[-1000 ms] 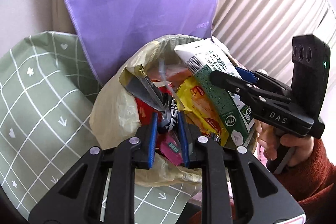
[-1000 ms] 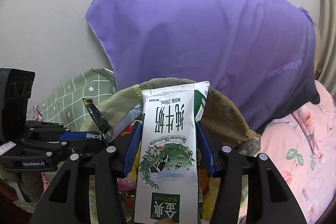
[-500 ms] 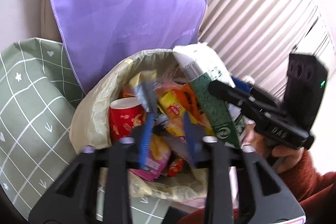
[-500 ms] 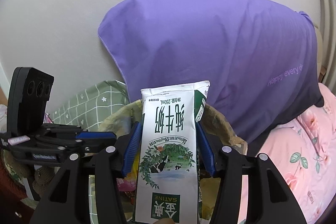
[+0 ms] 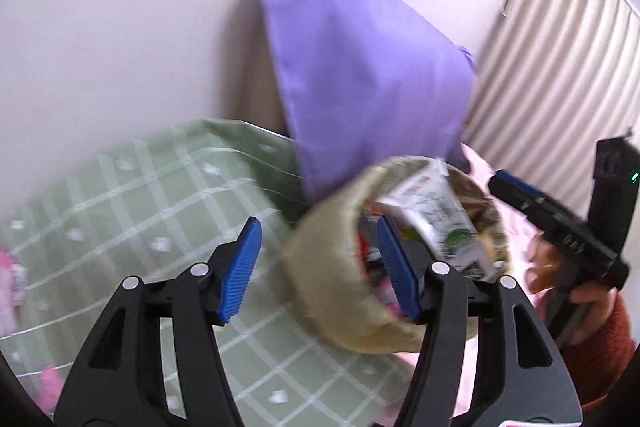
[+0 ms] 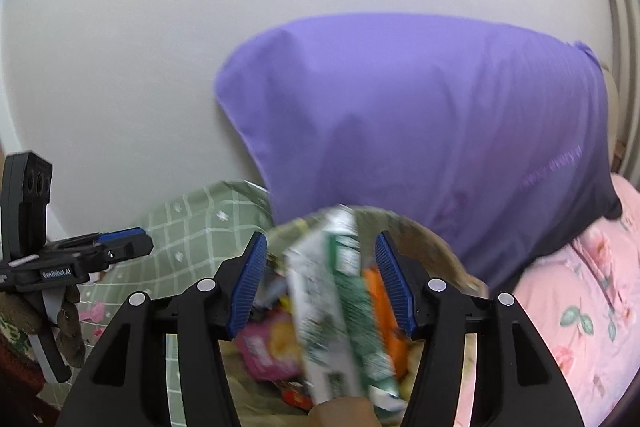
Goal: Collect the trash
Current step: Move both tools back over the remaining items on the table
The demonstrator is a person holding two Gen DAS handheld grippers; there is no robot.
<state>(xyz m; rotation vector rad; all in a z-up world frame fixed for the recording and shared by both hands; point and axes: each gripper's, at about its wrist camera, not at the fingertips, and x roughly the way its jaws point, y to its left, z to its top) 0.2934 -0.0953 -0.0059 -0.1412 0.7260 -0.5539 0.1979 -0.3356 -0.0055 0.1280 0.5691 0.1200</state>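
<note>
The right tool (image 6: 320,279) is spreading its jaws, the green-and-white milk carton (image 6: 340,311) loose and tilted between them over the full trash bag (image 5: 332,267) on the bed, while the left tool (image 5: 318,271) opens, holding nothing.

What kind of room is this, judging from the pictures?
Most likely a bedroom. A purple pillow leans against the wall, pink floral bedding and a green checked cover lie below it, and a pleated curtain hangs at the side.
</note>
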